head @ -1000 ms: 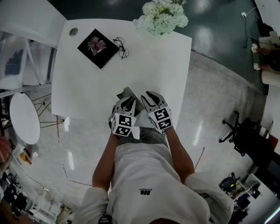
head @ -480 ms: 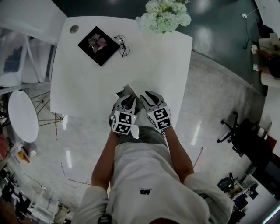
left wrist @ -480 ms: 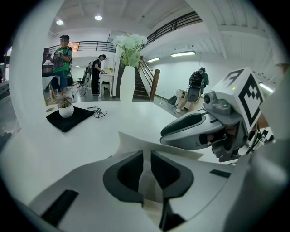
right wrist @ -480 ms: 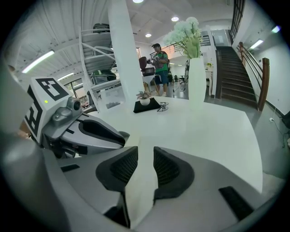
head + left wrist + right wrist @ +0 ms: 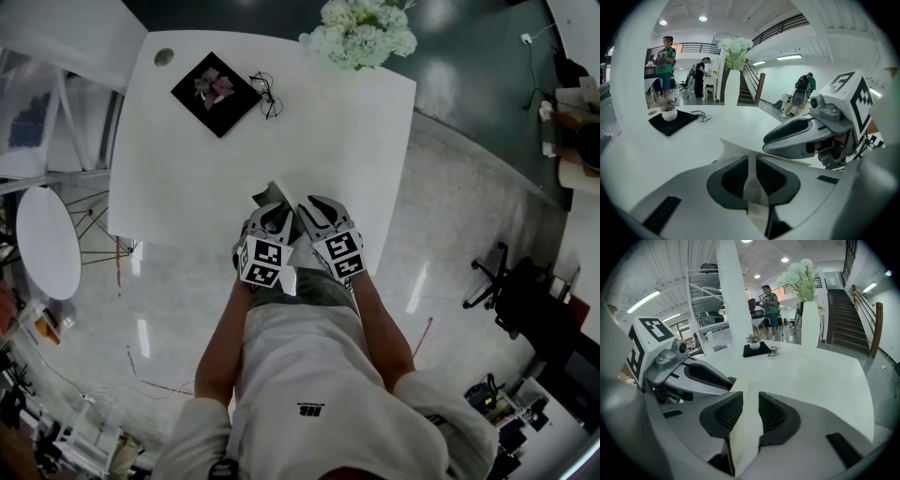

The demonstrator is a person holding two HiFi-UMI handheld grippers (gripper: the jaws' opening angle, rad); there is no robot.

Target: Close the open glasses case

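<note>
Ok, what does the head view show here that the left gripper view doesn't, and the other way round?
Head view only: the person's torso, an office chair, a round side table, and the glasses case at the white table's near edge.
Left gripper view only: the left gripper with jaws shut on a thin pale flap of the case, and bystanders and a staircase behind.
Both: the right gripper beside the left, the flowers, the black mat with its small plant, and the glasses.
</note>
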